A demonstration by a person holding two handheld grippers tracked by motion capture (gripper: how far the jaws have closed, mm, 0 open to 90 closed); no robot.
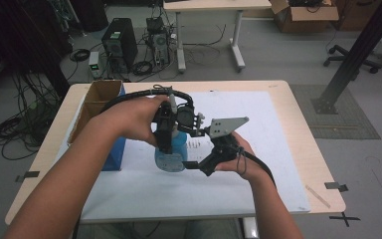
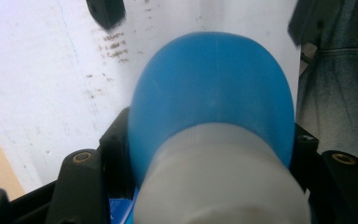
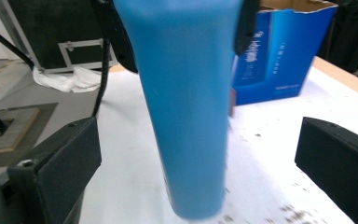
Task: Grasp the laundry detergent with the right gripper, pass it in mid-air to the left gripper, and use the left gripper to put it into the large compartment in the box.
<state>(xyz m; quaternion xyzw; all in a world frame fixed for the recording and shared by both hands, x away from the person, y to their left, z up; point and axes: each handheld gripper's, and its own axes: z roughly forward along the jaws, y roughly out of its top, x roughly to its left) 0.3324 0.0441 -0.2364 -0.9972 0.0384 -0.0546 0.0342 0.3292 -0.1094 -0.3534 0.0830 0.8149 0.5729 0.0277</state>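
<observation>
A blue bottle [image 1: 171, 153] with a pale grey band near its top hangs over the white sheet [image 1: 268, 149]. My left gripper [image 1: 168, 142] reaches down from above and is shut on it. In the left gripper view the bottle [image 2: 212, 93] bulges out between the two black jaws of that gripper [image 2: 212, 156]. My right gripper [image 1: 197, 167] sits low at the bottle's right side, open. In the right gripper view the bottle [image 3: 186, 107] stands between the wide-apart jaws of the right gripper [image 3: 198, 158], and neither pad touches it.
An open blue cardboard box [image 1: 102, 107] stands at the table's left side, close behind the bottle in the right gripper view [image 3: 284, 51]. Dark specks mark the white sheet [image 2: 37, 93]. Tan table edge [image 1: 308, 119] borders it; desks, cables and computers lie beyond.
</observation>
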